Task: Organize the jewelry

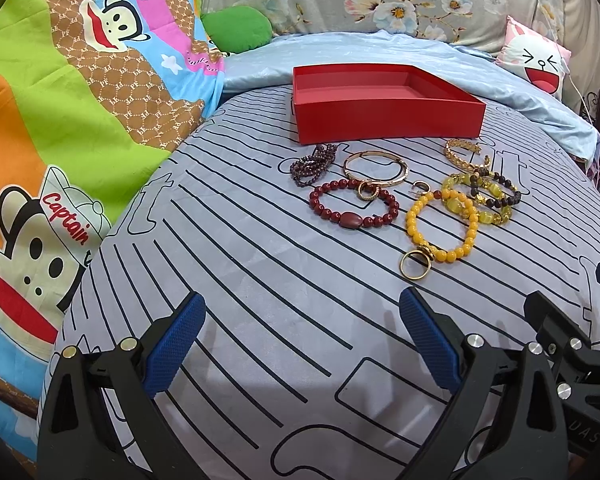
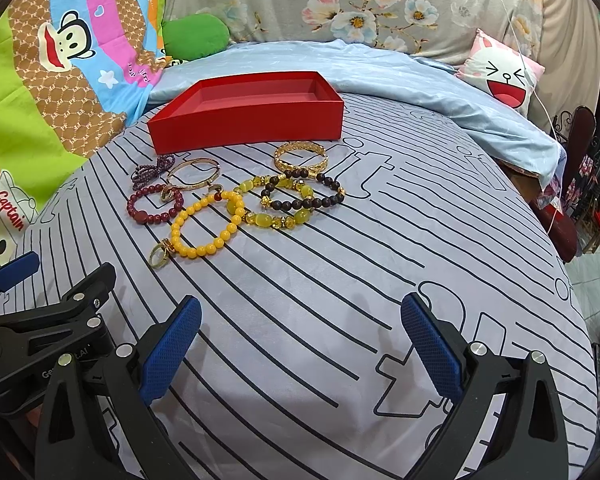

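Bed sheet (image 1: 260, 280), grey with black line print, spans the whole work surface; a cartoon monkey blanket (image 1: 60, 120) lies along its left side, a pale blue quilt (image 1: 420, 56) is bunched at the far edge, and a pink rabbit cushion (image 1: 536, 60) sits at the far right. Red box (image 1: 384, 120), open-topped and shallow, rests on the sheet at the far side of the working area; nothing shows inside it in either view. Left gripper (image 1: 302, 332) is in the near foreground, blue-padded fingers spread wide apart with nothing between them, hovering over bare sheet. Right gripper (image 2: 300, 336) is likewise spread wide with nothing held, just beside the left one; each appears at the edge of the other's camera. All jewelry lies loose on the sheet between the grippers and the box, just in front of the box's near wall. Yellow bead bracelet (image 1: 444, 224) is nearest the grippers, with a gold ring (image 1: 414, 266) touching its near end. Red bead bracelet (image 1: 352, 206) lies to its left, a small gold ring (image 1: 367, 191) resting on its far rim. Green-yellow stone bracelet (image 1: 476, 200) and dark bead bracelet (image 1: 496, 190) overlap at the right. Rose-gold bangle (image 1: 375, 170) sits behind the red beads, purple bead strand (image 1: 314, 164) to its left, gold cuff (image 1: 464, 154) at far right near the box.
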Tool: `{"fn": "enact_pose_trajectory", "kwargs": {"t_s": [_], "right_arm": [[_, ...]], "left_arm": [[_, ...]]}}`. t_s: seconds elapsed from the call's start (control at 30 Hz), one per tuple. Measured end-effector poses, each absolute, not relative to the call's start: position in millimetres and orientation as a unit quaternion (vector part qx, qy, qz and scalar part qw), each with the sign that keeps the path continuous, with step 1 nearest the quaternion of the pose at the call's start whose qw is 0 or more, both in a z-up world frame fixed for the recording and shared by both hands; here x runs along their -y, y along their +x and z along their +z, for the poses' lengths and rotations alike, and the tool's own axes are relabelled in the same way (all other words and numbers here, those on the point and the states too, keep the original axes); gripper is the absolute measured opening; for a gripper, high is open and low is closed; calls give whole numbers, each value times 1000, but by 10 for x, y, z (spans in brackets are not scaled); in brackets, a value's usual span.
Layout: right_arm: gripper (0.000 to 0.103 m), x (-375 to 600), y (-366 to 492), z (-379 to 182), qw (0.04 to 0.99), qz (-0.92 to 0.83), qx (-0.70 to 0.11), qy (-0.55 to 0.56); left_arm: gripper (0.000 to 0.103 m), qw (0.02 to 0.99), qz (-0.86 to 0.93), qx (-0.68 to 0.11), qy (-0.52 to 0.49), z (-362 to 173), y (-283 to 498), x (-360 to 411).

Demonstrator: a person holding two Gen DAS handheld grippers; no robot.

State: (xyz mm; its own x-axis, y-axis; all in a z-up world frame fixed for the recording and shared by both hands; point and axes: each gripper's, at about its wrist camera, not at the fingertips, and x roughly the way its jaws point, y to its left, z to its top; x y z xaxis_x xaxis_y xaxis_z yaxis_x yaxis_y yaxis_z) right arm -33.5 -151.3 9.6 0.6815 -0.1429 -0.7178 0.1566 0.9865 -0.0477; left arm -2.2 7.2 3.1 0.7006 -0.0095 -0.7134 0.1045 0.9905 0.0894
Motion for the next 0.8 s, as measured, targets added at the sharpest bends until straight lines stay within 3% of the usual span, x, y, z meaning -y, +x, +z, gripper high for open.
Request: {"fn": "enact_pose_trajectory", "kwargs": {"t_s": [0.8], "right_arm": [[96,1517,-335,91,917,-84,-390,6]], "left_arm": [[93,921,-32,-383,58,37,-20,-57]]}}
